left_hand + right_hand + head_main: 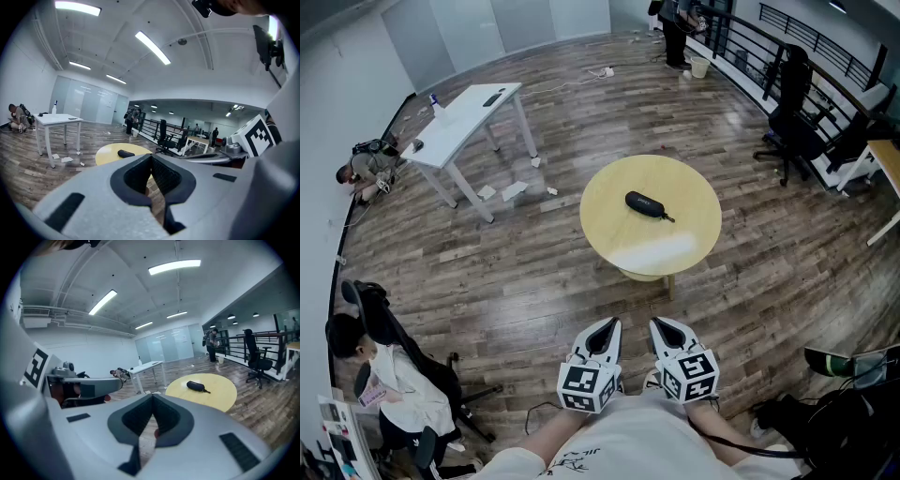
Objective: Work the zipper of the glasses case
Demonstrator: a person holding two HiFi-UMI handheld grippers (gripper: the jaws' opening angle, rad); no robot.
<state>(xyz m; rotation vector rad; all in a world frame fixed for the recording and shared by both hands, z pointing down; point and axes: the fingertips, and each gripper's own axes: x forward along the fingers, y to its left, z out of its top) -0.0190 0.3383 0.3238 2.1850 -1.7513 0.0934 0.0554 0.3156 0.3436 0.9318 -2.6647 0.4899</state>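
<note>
Closest in, low by the person's body, the left gripper [607,326] and the right gripper [665,325] sit side by side. Each has its jaws pressed together at the tips with nothing between them, and their marker cubes [586,386] carry only black-and-white square patterns, no words. Well apart from both, the round yellow table [675,248] holds the black glasses case [645,203] near its middle, with a pale mark on its top too small to read; farther off stand a white desk [464,122] and a black office chair [792,122].
</note>
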